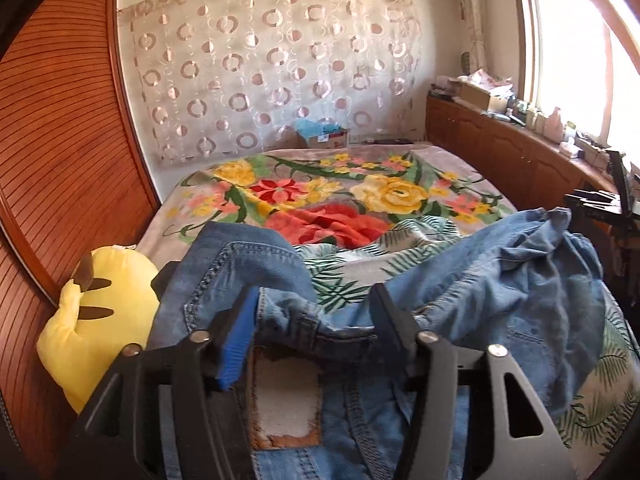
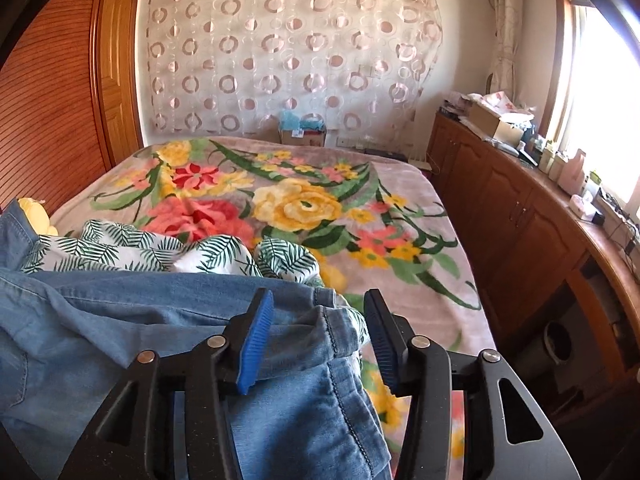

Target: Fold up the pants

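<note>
The blue denim pants (image 1: 500, 280) are lying crumpled at the near end of the floral blanket (image 1: 312, 196) that is covering the bed, and everything else is placed here against that blanket. The left gripper (image 1: 316, 320) is hanging over the waistband, where a pale patch label (image 1: 286, 400) is showing just below it; its jaws are standing apart, with a fold of denim lying between them, and the blue pads (image 1: 240, 336) are not pressing on the cloth. The right gripper (image 2: 318, 336) is hovering over a hemmed edge of the pants (image 2: 192, 344) at the blanket's near right side; its jaws are likewise standing apart, with the hem lying loose between them and gripped by neither pad. A white cloth printed with green leaves (image 2: 132, 248) is lying on the blanket just beyond the pants, partly tucked under them. A yellow plush toy (image 1: 108, 320) is sitting off the blanket's left edge, against the wooden slatted wardrobe (image 1: 60, 140). A wooden cabinet run (image 2: 520, 216) is standing along the blanket's right side, under the window.
</note>
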`<control>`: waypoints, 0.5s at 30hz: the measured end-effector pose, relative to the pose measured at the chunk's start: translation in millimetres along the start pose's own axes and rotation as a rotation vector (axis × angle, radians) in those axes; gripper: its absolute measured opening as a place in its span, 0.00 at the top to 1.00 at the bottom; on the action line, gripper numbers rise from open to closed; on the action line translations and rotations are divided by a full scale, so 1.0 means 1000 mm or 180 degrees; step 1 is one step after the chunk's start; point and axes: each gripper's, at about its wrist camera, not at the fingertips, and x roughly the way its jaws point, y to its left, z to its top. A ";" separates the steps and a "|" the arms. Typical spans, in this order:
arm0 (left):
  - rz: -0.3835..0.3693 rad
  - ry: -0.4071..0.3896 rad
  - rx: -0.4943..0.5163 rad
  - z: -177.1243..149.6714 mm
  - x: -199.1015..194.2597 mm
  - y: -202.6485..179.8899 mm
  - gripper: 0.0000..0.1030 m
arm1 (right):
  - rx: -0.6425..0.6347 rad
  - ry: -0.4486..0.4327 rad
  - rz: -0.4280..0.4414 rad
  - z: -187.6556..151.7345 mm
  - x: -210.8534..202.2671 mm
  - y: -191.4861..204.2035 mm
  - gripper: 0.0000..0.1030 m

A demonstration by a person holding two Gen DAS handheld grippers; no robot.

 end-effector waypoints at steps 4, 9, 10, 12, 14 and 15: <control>-0.0136 -0.0090 0.0099 -0.002 -0.013 -0.018 0.19 | -0.0200 0.0020 0.0326 -0.011 -0.009 0.021 0.51; -0.0329 -0.0035 0.0236 -0.008 -0.011 -0.041 0.19 | -0.0466 0.0184 0.0750 -0.023 -0.005 0.049 0.51; -0.0354 -0.0007 0.0278 -0.011 -0.007 -0.048 0.19 | -0.0494 0.0229 0.0805 -0.025 -0.004 0.050 0.51; -0.0408 0.0043 0.0314 -0.015 -0.001 -0.056 0.19 | -0.0592 0.0323 0.0890 -0.025 0.003 0.054 0.51; -0.0436 0.0120 0.0335 -0.019 0.007 -0.062 0.19 | -0.0679 0.0376 0.0930 -0.026 0.008 0.059 0.51; -0.0450 0.0155 0.0345 -0.022 0.012 -0.065 0.19 | -0.0714 0.0413 0.0932 -0.024 0.013 0.058 0.51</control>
